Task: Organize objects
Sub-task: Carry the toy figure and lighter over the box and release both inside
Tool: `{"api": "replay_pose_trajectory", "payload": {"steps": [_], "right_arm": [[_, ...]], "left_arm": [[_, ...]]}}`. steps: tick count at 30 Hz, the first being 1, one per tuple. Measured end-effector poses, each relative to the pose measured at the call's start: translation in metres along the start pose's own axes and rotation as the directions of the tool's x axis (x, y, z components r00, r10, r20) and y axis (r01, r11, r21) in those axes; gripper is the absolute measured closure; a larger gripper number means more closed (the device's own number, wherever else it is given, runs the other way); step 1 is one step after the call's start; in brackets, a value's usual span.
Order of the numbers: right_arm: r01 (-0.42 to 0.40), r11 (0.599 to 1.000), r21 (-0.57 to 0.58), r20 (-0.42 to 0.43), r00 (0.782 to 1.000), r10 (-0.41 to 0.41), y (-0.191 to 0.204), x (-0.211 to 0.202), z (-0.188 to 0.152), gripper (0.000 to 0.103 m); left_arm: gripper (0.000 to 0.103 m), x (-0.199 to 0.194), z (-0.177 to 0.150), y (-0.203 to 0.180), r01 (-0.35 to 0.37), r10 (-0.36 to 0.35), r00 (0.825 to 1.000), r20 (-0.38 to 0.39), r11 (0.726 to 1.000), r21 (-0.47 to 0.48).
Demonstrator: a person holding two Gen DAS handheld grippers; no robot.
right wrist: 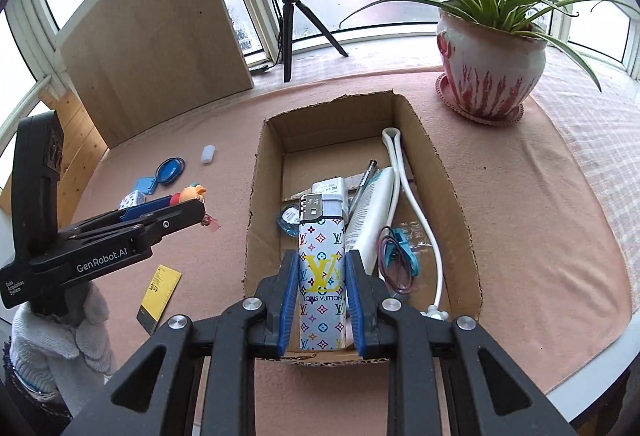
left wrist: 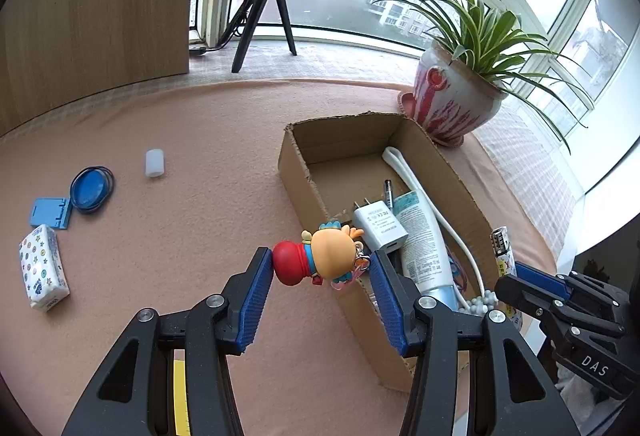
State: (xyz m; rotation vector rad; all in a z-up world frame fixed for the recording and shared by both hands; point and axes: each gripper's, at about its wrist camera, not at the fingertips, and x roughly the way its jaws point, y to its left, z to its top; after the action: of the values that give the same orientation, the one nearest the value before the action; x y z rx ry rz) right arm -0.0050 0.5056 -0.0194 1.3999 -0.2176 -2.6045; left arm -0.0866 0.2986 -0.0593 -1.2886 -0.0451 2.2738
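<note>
Out to the left gripper's far left, a patterned tissue pack, a blue folding stand, a blue round lid ringed by black hair ties and a small white cap lie loose on the pink cloth-covered table, not yet sorted. The left gripper is clamped on a cartoon figurine keychain, one blue pad against its red base, the other at the head end by the metal clasp; the toy hangs just over the near left wall of the cardboard box. It looks light, hard and smooth, so a grip across its ends could slip; the waist may be surer. Seen from the right wrist, that gripper is held in a white knit-gloved hand, angled downward towards the box.

To the right, the right gripper holds a monogram-patterned lighter by its flat sides, above the box's near end, tilted down. The lighter seems rigid, light and glossy, best pinched mid-body. Ahead in the box lie a white USB charger, a white tube, a pen and a white cord. A potted spider plant stands beyond, to the right.
</note>
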Motion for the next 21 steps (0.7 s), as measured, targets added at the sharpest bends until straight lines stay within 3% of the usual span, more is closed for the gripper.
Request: {"api": "replay_pose_trajectory", "payload": {"steps": [15, 17, 19, 21], "right_arm": [[0.014, 1.000, 0.021, 0.018, 1.000, -0.014, -0.030, -0.003, 0.004, 0.082], [0.011, 1.000, 0.023, 0.043, 0.999, -0.012, -0.032, -0.007, 0.005, 0.076], [0.016, 0.999, 0.032, 0.057, 0.998, -0.018, -0.035, -0.009, 0.007, 0.055], [0.021, 0.999, 0.041, 0.075, 0.997, -0.024, -0.039, -0.011, 0.009, 0.052]], "left_arm": [[0.046, 0.032, 0.023, -0.037, -0.018, 0.019, 1.000, -0.009, 0.999, 0.045], [0.040, 0.033, 0.024, -0.037, -0.018, 0.018, 1.000, -0.006, 0.999, 0.040], [0.038, 0.031, 0.025, -0.037, -0.024, 0.024, 1.000, -0.002, 0.999, 0.041], [0.038, 0.030, 0.026, -0.036, -0.028, 0.028, 1.000, 0.003, 0.999, 0.043]]}}
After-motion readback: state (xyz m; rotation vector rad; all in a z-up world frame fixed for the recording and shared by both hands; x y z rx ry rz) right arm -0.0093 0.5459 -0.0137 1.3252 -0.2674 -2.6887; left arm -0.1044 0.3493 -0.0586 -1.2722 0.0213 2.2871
